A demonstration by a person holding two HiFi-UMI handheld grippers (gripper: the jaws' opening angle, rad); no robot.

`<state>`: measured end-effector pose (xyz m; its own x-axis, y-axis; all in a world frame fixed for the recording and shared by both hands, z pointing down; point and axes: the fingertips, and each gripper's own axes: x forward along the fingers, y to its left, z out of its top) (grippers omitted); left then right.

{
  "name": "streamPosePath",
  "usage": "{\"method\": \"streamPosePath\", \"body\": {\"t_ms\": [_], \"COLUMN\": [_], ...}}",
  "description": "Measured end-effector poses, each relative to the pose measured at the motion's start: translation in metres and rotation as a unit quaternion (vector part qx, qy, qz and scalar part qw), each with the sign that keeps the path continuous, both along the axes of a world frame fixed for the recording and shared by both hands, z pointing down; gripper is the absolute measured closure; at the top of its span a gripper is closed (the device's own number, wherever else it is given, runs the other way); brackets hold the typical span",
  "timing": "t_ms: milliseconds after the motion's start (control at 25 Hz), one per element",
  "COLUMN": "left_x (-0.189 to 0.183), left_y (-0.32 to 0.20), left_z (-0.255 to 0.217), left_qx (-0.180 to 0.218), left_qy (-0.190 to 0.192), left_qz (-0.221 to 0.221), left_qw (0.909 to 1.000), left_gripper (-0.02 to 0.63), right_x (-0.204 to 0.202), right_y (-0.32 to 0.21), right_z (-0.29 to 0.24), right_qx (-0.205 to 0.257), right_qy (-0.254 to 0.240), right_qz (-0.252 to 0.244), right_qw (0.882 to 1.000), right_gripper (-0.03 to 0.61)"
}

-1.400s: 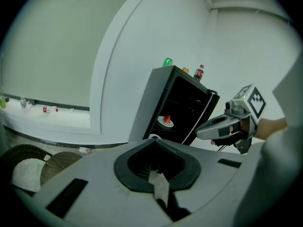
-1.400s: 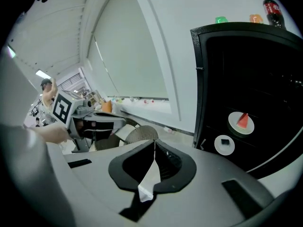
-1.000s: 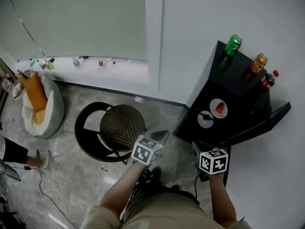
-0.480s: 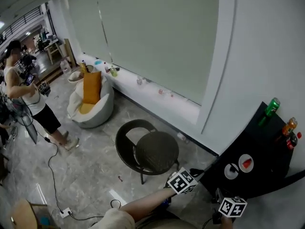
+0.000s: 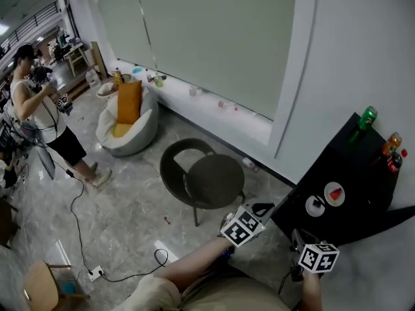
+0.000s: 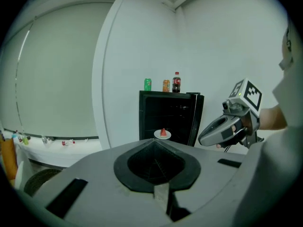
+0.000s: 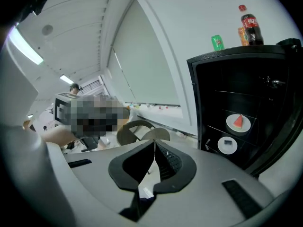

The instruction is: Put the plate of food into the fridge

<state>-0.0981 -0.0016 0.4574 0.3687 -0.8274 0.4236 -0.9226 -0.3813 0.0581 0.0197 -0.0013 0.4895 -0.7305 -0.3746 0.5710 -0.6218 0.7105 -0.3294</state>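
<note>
At the right, against the white wall (image 5: 350, 44): black compact fridge (image 5: 360, 151), door (image 5: 379, 219) swung open. On an upper shelf inside the fridge: white round plate with a red wedge of food (image 5: 334, 193). On the shelf below, slightly to the left in the head view: second white round plate with a small dark item (image 5: 315, 205). In a row on the fridge top: green drink can (image 5: 367, 117), orange drink can (image 5: 391, 142), dark cola bottle with a red cap (image 5: 397, 161).

Near the fridge front, apart from it: left gripper (image 6: 155, 150), fingers pressed together, nothing between. To its right, likewise short of the fridge: right gripper (image 7: 155, 150), fingers pressed together, nothing pinched. Both clear of the two plates. In the left gripper view, the plate with the wedge straight ahead beyond the closed fingertips.

Left of the fridge, on the grey marble floor (image 5: 130, 212): round dark wicker chair (image 5: 204, 180). Farther left, beside the low white window ledge (image 5: 227, 118): white beanbag seat with an orange cushion (image 5: 126, 118). At the far left edge: standing person in a pale top and dark shorts (image 5: 42, 118).
</note>
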Motion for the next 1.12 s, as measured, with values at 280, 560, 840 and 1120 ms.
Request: {"method": "streamPosePath", "body": {"t_ms": [280,560,840,1120], "left_x": [0.006,0.032,0.041,0.056], "left_y": [0.031,0.051,0.055,0.042], "left_z": [-0.020,-0.016,-0.016,-0.028], "left_qx": [0.020,0.007,0.010,0.035], "left_qy": [-0.008,-0.012,-0.034,-0.026], "left_qz": [-0.013,-0.014,-0.003,0.027], "left_qw": [0.9997,0.9998,0.9994,0.9987], "left_gripper": [0.604,0.604,0.604,0.604], "right_x": [0.006,0.038,0.044,0.047], "right_y": [0.029,0.053,0.061,0.053], "right_z": [-0.017,-0.009,0.000,-0.004], "right_qx": [0.013,-0.009,-0.023,-0.022], "right_qy": [-0.009,-0.021,-0.026,-0.021], "right_qz": [-0.021,-0.022,-0.023,-0.013], "right_qw": [1.000,0.999,0.999,0.999], "right_gripper": [0.554,0.554,0.554,0.554]}}
